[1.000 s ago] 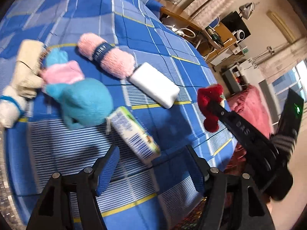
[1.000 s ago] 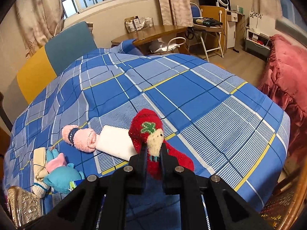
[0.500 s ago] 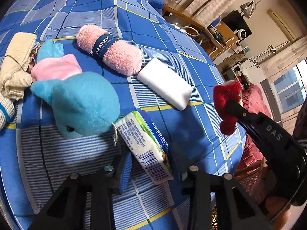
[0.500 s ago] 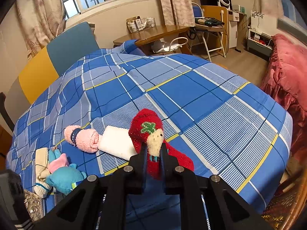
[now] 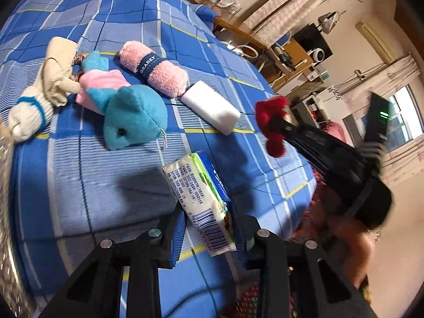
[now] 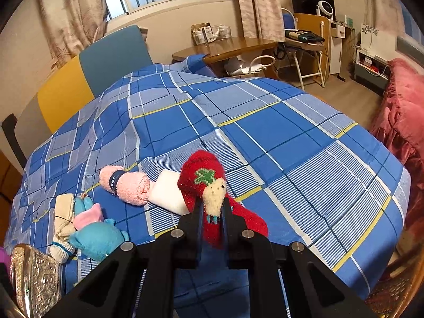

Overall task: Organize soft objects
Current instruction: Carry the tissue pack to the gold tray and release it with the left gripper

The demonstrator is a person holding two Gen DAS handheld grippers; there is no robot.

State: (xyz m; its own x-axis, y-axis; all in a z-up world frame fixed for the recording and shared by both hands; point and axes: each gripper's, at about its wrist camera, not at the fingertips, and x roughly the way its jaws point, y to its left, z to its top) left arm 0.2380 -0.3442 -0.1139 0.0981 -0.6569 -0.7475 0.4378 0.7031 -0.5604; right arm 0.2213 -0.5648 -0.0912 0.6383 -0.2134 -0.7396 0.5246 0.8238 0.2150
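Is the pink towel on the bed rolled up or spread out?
Rolled up. The pink towel lies as a tight cylinder on the bed cover, and a dark band wraps around its middle.

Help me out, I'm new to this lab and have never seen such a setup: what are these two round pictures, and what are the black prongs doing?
There is no robot here. A person carries a two-finger gripper in each hand, each with a fisheye camera looking along its fingers.

In the left camera's view, the left gripper is closing its fingers on a tissue pack. The right gripper, seen from its own camera, is shut on a red sock.

On the blue plaid bedspread lie a blue plush toy, a rolled pink towel, a white block and a cream glove.
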